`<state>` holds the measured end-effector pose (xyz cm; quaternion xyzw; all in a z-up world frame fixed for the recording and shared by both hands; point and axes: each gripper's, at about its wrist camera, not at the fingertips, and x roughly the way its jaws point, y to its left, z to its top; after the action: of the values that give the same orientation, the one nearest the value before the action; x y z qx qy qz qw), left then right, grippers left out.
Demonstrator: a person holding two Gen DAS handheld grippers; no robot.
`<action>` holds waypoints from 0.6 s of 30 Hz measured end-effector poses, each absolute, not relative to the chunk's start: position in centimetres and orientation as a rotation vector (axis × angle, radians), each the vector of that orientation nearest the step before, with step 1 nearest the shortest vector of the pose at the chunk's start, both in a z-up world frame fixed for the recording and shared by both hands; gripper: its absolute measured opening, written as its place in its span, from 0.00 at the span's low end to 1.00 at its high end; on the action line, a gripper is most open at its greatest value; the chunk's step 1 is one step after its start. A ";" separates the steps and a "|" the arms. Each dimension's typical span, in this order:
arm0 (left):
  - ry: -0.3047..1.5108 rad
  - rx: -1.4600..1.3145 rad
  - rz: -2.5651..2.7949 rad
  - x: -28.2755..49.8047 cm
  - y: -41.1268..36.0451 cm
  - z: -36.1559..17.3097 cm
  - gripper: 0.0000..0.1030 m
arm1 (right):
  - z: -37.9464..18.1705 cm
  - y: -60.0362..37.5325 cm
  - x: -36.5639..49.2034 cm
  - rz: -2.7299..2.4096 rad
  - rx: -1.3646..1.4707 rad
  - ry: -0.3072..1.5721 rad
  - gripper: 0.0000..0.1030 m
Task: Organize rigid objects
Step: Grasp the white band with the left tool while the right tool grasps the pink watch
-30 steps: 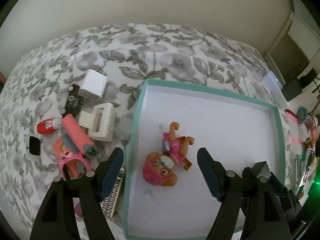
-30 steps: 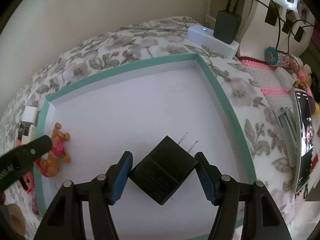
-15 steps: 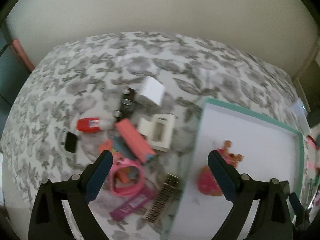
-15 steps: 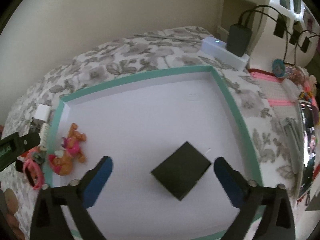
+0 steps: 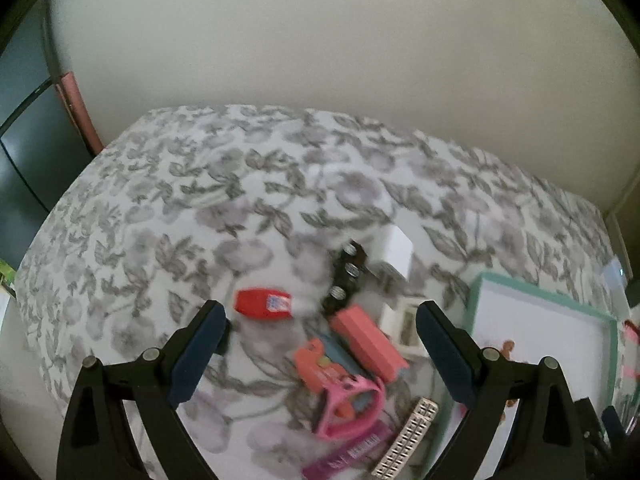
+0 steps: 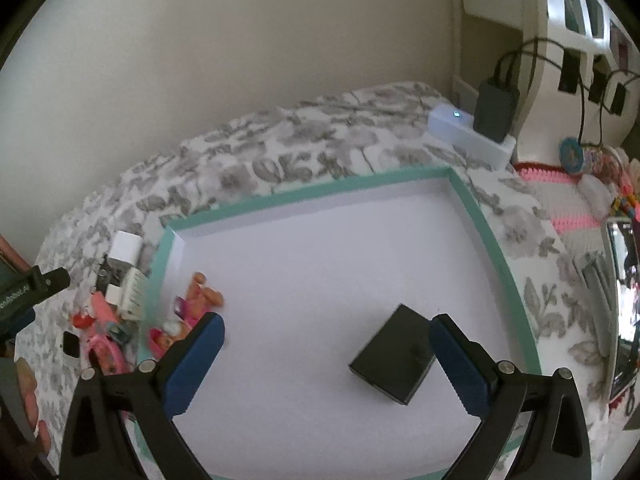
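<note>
Right wrist view, right gripper (image 6: 326, 344) spread wide, nothing gripped, black adapter (image 6: 394, 360) flat near tray (image 6: 320, 190) right edge, left gripper (image 5: 320, 334) likewise spread over toy clutter (image 5: 348, 356).

Plain off-white wall (image 5: 320, 40) behind the bed. Bed covered by white bedspread (image 5: 224, 184) with grey floral print. Dark panel (image 5: 28, 128) at far left, pink strip along its edge. White shelving unit (image 6: 560, 20) at right, black plugs and cables on it. Light dim, even.
</note>
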<state>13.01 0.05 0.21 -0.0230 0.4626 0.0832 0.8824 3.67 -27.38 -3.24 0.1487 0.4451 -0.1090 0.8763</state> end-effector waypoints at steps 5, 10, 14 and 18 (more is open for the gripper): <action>0.948 -0.056 0.204 13.1 2.9 1.2 0.94 | -1.8 -25.1 4.7 -0.194 0.221 0.915 1.00; 0.963 -0.031 0.250 13.2 6.1 1.6 0.94 | -1.1 -21.9 6.3 -0.080 0.200 0.923 1.00; 0.984 -0.036 0.290 13.2 8.8 1.4 0.94 | -0.5 -19.1 7.8 -0.015 0.187 0.931 1.00; 1.023 -0.105 0.327 13.2 12.0 0.6 0.94 | -0.5 -16.5 8.8 0.056 0.197 0.952 1.00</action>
<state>13.17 12.00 0.63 -0.0500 0.4869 0.1559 0.8580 8.82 -16.51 -0.50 0.0945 0.4574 0.0270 0.8838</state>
